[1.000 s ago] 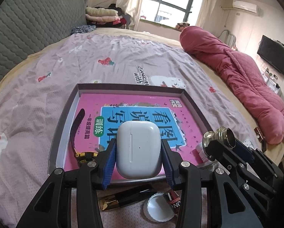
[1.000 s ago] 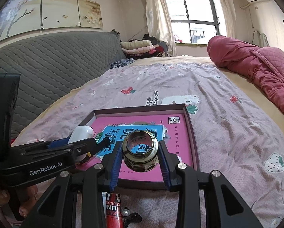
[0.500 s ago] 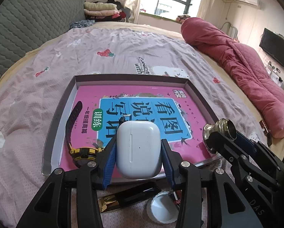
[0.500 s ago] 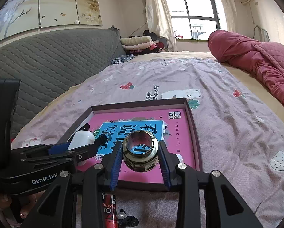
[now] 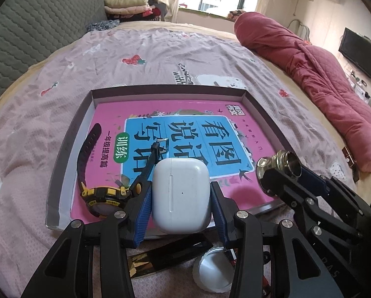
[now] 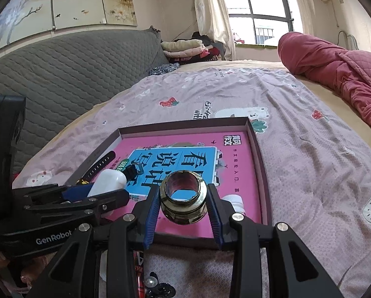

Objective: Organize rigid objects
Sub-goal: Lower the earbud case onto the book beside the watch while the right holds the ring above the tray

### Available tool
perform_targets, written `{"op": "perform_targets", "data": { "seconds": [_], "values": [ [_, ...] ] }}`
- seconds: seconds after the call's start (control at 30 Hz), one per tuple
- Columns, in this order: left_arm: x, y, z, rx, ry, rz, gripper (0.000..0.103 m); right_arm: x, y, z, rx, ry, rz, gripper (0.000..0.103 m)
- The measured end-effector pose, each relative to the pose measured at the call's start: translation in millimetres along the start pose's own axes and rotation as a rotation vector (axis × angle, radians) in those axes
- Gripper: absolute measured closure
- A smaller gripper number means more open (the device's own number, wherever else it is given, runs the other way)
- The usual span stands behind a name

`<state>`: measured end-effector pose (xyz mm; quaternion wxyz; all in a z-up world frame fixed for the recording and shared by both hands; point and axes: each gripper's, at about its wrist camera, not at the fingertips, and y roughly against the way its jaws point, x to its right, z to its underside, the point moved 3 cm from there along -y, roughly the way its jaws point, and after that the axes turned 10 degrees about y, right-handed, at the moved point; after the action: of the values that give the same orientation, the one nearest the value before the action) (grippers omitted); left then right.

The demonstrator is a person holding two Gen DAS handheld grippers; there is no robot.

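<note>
Left wrist view: my left tongs (image 5: 181, 198) are clenched on a white earbud case (image 5: 181, 193), both blue pads pressing its sides. The case hangs upright over the near edge of a shallow cardboard tray (image 5: 68, 146) lying on the bedsheet (image 5: 61, 79). A pink workbook (image 5: 185, 129) fills the tray floor. A black-and-yellow wristwatch (image 5: 103, 196) lies on the workbook's left side, just beside the case. Below the tongs, outside the tray, lie a black-and-gold bar (image 5: 165, 253) and a white round lid (image 5: 214, 270). My right tongs (image 5: 282, 171) enter from the right.

Right wrist view: my right tongs (image 6: 184, 204) are grasping a brass threaded fitting (image 6: 183, 200), bore facing the camera, over the tray's near right area. A white bottle cap (image 6: 235, 202) lies in the tray just beside the right finger. My left tongs (image 6: 103, 188) with the case appear at left.
</note>
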<state>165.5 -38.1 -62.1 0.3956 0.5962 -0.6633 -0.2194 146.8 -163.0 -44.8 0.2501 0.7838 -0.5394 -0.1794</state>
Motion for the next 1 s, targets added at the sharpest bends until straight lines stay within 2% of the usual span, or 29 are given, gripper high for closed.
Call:
{"op": "perform_targets", "data": {
  "seconds": [1.0],
  "values": [
    [-9.5,-25.9,2.3,-0.051,0.011,-0.017,0.057,-1.5,-14.3,9.6,-0.041,0.0,-0.003,0.066]
  ]
}}
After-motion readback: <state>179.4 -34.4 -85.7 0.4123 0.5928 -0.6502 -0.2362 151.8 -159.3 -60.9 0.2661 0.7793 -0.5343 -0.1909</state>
